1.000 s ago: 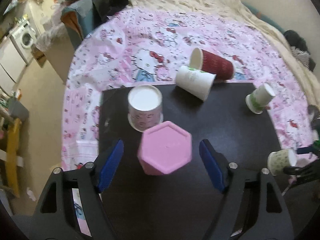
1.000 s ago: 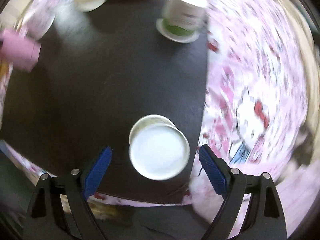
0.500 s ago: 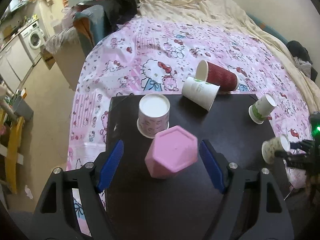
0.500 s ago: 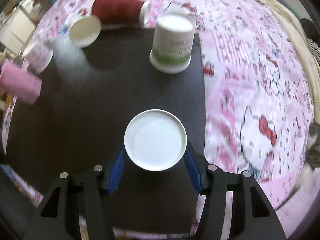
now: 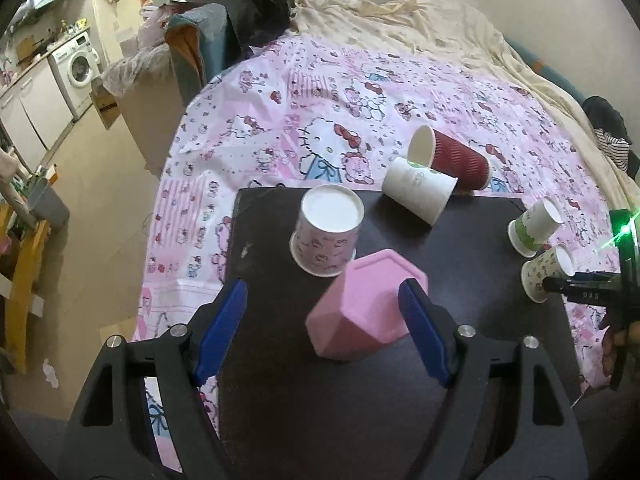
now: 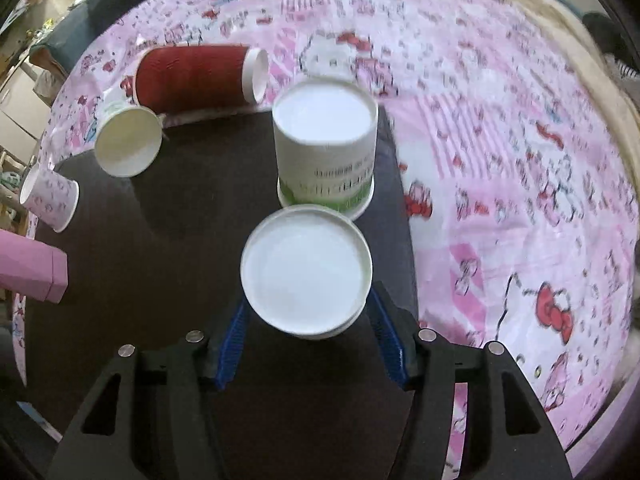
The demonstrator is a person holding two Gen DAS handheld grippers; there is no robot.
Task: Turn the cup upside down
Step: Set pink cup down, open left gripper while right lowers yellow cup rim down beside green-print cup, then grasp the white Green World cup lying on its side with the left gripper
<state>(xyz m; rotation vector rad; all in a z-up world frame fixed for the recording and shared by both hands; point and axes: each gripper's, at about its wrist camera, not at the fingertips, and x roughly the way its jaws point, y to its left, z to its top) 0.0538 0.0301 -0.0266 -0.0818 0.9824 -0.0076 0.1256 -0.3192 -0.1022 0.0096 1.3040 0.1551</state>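
My right gripper (image 6: 306,344) is shut on a patterned paper cup (image 6: 305,272), bottom up, held over the black table (image 6: 160,280); the same cup shows at the right of the left wrist view (image 5: 546,274). My left gripper (image 5: 324,336) is open, its blue fingers (image 5: 222,330) either side of an upside-down pink hexagonal cup (image 5: 368,304), not touching it. An upside-down green-and-white cup (image 6: 325,148) stands just beyond the held cup.
An upside-down Hello Kitty cup (image 5: 326,236) stands behind the pink one. A white cup (image 5: 420,190) and a red cup (image 5: 452,158) lie on their sides at the table's far edge. The table sits on a pink Hello Kitty bedsheet (image 5: 320,120). Floor lies to the left.
My right gripper closed on the patterned cup and carried it toward the green-and-white cup. My left gripper pulled back and tilted up, staying open around the pink cup.
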